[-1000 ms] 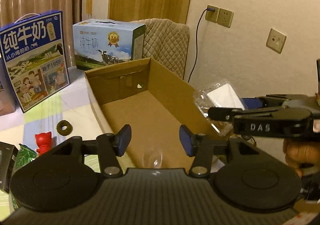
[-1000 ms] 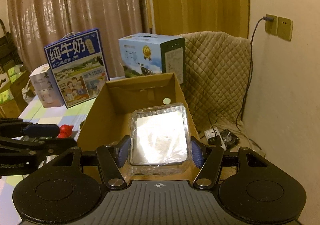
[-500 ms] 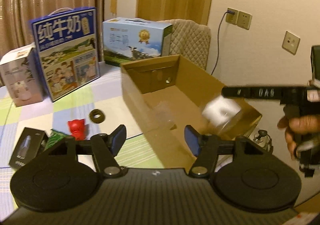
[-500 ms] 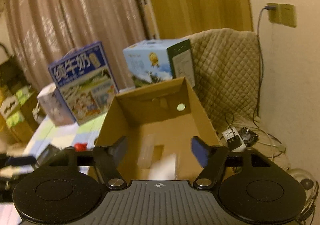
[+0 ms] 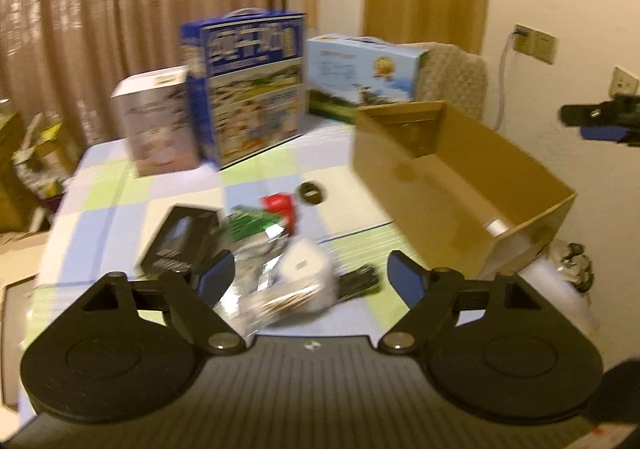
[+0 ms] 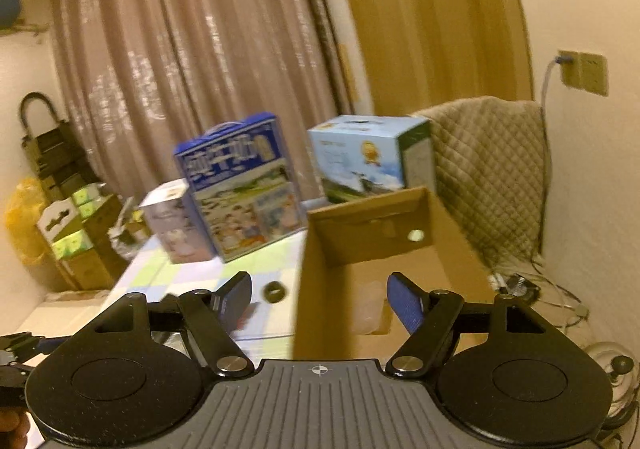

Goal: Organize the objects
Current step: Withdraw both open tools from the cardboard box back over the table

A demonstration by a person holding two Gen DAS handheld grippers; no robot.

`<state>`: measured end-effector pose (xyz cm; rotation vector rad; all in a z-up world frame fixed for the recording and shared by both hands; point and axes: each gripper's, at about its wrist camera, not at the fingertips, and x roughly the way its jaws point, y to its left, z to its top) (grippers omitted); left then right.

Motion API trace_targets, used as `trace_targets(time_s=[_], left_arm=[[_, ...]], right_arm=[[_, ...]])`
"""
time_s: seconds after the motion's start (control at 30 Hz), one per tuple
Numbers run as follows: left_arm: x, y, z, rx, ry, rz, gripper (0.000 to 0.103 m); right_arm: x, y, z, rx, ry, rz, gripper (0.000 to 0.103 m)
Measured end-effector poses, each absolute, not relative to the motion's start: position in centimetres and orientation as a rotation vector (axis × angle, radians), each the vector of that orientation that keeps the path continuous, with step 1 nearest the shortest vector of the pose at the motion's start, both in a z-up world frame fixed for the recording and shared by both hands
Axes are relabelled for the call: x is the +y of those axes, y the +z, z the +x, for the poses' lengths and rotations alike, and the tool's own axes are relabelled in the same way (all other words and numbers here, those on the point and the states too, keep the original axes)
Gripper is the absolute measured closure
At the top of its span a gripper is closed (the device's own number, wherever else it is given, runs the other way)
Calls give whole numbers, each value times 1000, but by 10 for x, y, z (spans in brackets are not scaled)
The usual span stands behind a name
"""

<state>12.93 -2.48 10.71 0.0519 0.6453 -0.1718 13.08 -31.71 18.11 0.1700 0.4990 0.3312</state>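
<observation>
Now the left gripper (image 5: 310,275) has its 2 blue fingers (image 5: 216,274) spread wide, having just opened further, and nothing is between them; they point at the clutter low in the centre of the left wrist view. The right gripper (image 6: 318,299) is likewise released and empty, its fingers framing the cardboard box (image 6: 400,249) at centre right of its frame, where a clear plastic container (image 6: 370,307) lies on the box floor. Just beyond the left fingers sit a white packet (image 5: 306,269), a crinkled foil bag (image 5: 256,245), a black box (image 5: 180,241), a red toy (image 5: 280,205) and a dark ring (image 5: 311,192), all loose on the checked worktop (image 5: 120,185), left of the box. The likely next step is a pick from that heap. The pieces lie touching and overlapping, and the view is blurred, so the fingers could close on 2 things at once, or the slick foil could slip out and nudge its neighbours towards the worktop's edge.
</observation>
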Motion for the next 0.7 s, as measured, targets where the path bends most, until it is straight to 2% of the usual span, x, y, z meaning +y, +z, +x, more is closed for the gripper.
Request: trace_targets(time_s=[0.3,0.7], left_arm=[[42,88,83,654,-61,41,7],[62,46,97,686,-63,47,5]], right_arm=[[-247,158,108,517,425,90,31],[-187,79,119,584,520,-107,31]])
